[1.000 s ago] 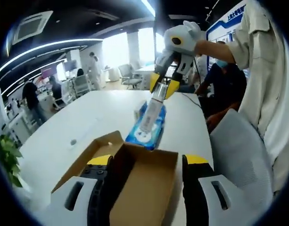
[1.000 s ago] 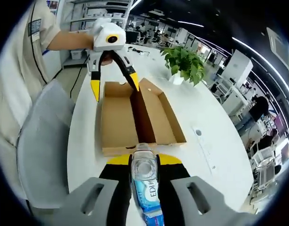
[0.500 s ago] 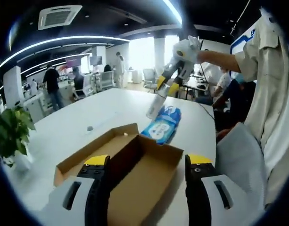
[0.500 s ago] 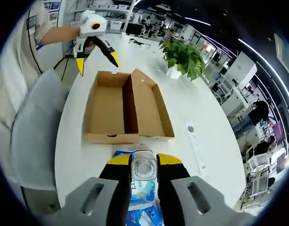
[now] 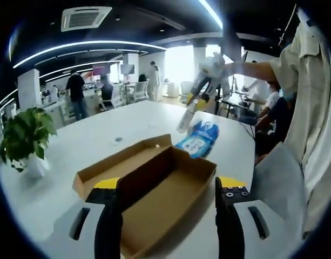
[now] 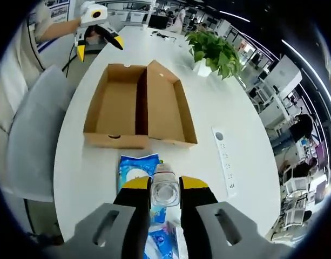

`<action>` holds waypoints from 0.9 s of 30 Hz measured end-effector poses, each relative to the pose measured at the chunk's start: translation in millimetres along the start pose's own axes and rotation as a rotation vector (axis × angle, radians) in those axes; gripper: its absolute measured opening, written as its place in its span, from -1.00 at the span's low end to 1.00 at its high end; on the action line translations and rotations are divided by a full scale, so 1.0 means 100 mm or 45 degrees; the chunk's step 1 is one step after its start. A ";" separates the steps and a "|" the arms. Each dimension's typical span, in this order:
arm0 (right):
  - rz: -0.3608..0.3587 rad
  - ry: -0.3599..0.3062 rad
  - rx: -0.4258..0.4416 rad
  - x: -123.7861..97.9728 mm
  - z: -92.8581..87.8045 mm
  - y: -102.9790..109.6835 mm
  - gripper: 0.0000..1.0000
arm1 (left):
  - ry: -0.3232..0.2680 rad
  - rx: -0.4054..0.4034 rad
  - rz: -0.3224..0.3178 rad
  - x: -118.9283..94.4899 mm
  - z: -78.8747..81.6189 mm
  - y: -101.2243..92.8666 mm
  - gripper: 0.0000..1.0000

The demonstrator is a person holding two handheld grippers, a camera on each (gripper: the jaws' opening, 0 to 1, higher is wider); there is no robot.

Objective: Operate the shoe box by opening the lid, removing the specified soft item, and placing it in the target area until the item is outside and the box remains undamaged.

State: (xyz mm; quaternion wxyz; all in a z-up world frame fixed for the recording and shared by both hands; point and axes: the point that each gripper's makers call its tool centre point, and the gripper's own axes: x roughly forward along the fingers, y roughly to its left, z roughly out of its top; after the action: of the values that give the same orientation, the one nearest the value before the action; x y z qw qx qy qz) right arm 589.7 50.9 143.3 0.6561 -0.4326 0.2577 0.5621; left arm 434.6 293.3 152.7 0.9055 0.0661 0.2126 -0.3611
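The right tongs [image 6: 165, 186] are clenched on a clear tab of the blue pack [image 6: 137, 168], which lies on the tabletop [image 6: 230, 116] just outside the box [image 6: 134, 105], at its 6 o'clock in the right gripper view. The left tongs [image 5: 168, 186] are released, hovering over the box. Best to let go gently, then lift straight up, clear of the cardboard.
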 end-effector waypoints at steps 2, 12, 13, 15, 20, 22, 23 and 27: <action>0.009 0.019 -0.006 0.04 -0.04 -0.02 -0.67 | 0.005 -0.011 0.016 -0.03 -0.04 0.02 0.44; 0.084 0.158 -0.044 0.31 -0.28 -0.13 -0.66 | -0.014 -0.042 0.069 -0.16 -0.13 0.09 0.52; 0.087 0.166 -0.048 0.32 -0.30 -0.14 -0.66 | -0.011 -0.048 0.073 -0.17 -0.14 0.10 0.53; 0.107 0.186 -0.052 0.37 -0.34 -0.15 -0.66 | -0.002 -0.048 0.089 -0.18 -0.17 0.11 0.54; 0.133 0.227 -0.053 0.46 -0.42 -0.19 -0.66 | 0.006 -0.065 0.105 -0.21 -0.21 0.12 0.53; 0.139 0.246 -0.059 0.50 -0.45 -0.21 -0.66 | -0.003 -0.076 0.105 -0.21 -0.22 0.11 0.54; 0.141 0.248 -0.063 0.52 -0.45 -0.22 -0.66 | -0.005 -0.078 0.105 -0.21 -0.22 0.11 0.54; 0.155 0.267 -0.077 0.60 -0.48 -0.28 -0.66 | -0.001 -0.088 0.109 -0.21 -0.25 0.09 0.54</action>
State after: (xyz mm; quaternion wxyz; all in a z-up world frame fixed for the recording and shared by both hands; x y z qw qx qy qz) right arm 637.5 41.0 78.0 0.5769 -0.4921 0.3334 0.5603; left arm 418.4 319.8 139.4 0.9220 0.0437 0.2214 -0.3147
